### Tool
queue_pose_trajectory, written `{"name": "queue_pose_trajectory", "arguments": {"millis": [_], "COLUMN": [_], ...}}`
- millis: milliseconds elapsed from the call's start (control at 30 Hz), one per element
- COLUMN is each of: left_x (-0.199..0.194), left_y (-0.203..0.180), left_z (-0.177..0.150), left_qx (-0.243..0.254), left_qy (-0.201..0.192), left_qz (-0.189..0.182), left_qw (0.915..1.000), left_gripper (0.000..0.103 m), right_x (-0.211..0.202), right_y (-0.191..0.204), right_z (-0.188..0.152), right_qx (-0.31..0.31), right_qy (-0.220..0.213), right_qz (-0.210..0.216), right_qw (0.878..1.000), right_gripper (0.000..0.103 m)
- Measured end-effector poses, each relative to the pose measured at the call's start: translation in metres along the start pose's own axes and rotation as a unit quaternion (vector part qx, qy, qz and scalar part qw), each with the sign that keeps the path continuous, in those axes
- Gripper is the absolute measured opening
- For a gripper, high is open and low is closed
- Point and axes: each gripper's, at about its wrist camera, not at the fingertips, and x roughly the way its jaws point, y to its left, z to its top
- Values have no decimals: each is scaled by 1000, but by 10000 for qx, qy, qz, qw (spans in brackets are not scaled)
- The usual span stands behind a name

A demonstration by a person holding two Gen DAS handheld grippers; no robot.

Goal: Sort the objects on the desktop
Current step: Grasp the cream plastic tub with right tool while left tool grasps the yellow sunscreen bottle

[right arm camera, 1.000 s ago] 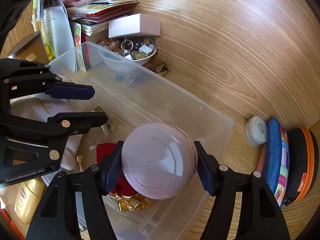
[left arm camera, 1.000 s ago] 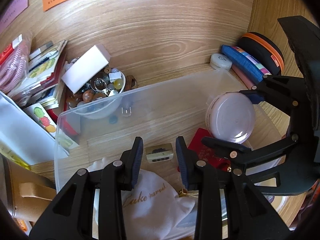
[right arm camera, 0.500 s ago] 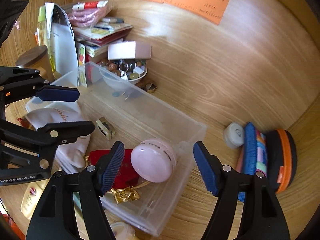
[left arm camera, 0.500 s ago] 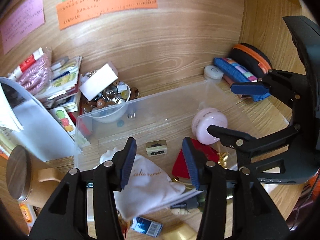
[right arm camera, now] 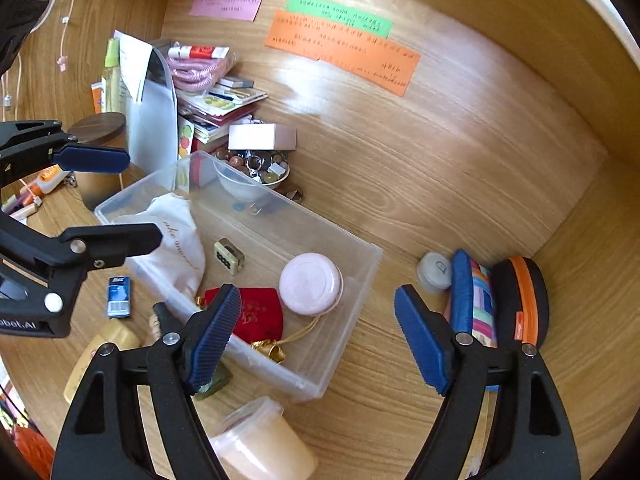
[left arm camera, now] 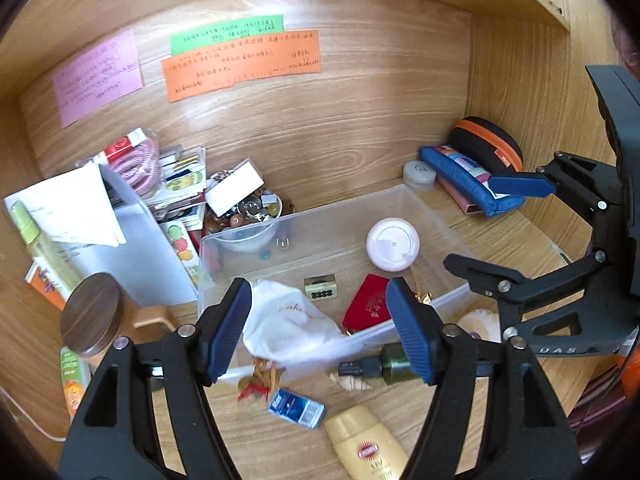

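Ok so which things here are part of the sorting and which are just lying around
Part of the job:
clear bin
pink round case, in the bin
red pouch, in the bin
white cloth bag, in the bin

Just lying about:
sticky notes on the back wall
bowl of trinkets behind the bin

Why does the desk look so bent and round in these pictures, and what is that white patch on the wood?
Left wrist view: fisheye bending curves the back panel, with dark corners; a pale glare lies under the orange note, whose writing is too soft to read. Right wrist view: same curving, with glare on the wood beside the note; the cream jar at the bottom edge looks blurred.
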Motion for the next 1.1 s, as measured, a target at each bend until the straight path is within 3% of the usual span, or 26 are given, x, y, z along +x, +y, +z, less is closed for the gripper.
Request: {"name": "queue_pose_trajectory", "arguments": {"millis": [367, 700, 1100], "left_x": [-27, -13, -5], "left_y": [4, -3, -13], "left_z": [-39, -84, -119], "left_qx": [-224, -414, -694], "left_qy": [-25, 419, 675], "left_qz": [72, 42, -113], "left_qw": [9997, 9983, 9952], "left_gripper": [79, 79, 79], "right_x": [-29, -37, -24], "right_y": [-14, -16, -12], "right_z": [-38, -82, -120], "right_qx": [717, 1080, 1518], "right_qy": [-202, -159, 30], "right_qz": [183, 247, 501], "right_qw": [9971, 9937, 9871], "right_gripper": [78, 84, 85]}}
